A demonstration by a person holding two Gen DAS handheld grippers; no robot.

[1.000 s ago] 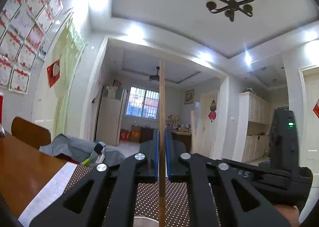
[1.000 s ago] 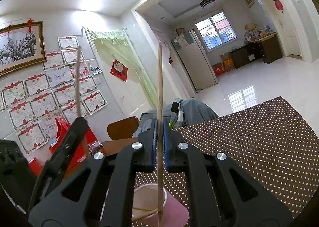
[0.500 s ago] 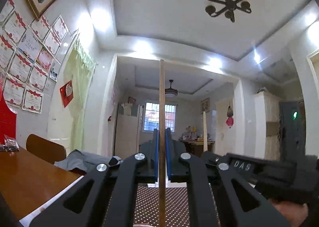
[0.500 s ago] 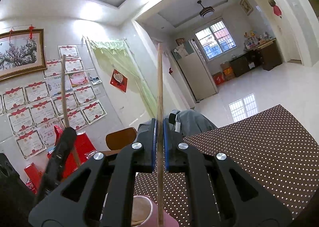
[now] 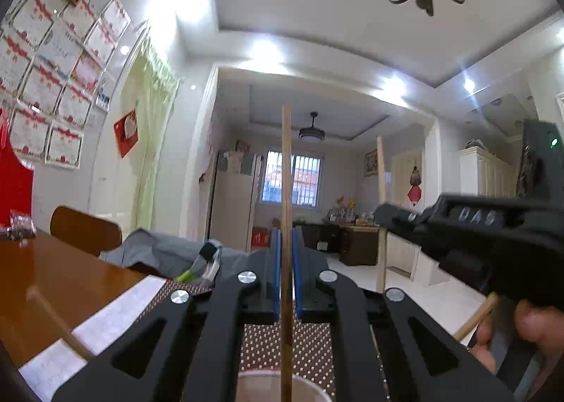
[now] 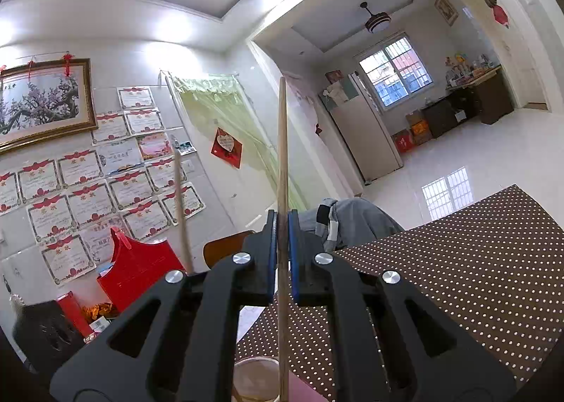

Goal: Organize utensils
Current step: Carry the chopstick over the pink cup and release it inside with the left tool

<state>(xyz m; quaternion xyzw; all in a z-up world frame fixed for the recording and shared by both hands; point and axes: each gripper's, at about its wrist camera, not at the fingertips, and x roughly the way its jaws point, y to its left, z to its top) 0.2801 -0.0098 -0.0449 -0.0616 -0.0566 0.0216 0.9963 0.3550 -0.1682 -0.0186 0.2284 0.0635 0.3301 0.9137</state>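
Observation:
My left gripper point(image 5: 286, 243) is shut on a wooden chopstick point(image 5: 286, 169) that stands upright, its lower end over the mouth of a pale cup point(image 5: 261, 386) at the bottom edge. My right gripper point(image 6: 282, 225) is shut on a second upright chopstick point(image 6: 282, 155), its lower end beside a cup point(image 6: 255, 379) with a pink side. In the left wrist view the right gripper's black body point(image 5: 493, 236) is at the right with its chopstick point(image 5: 380, 208). In the right wrist view the left gripper's chopstick point(image 6: 181, 204) stands at the left.
A brown dotted tablecloth point(image 6: 476, 261) covers the table. Bare wooden tabletop point(image 5: 53, 278) lies to the left with a white paper strip point(image 5: 105, 324). More chopsticks point(image 5: 56, 328) lean out at the left and right. A wooden chair with grey clothing point(image 5: 158, 254) and a red box point(image 6: 137, 271) are behind.
The left wrist view has tilted down a little and the cup mouth now shows under the chopstick. In the right wrist view the left gripper's chopstick has moved right, closer to my right gripper.

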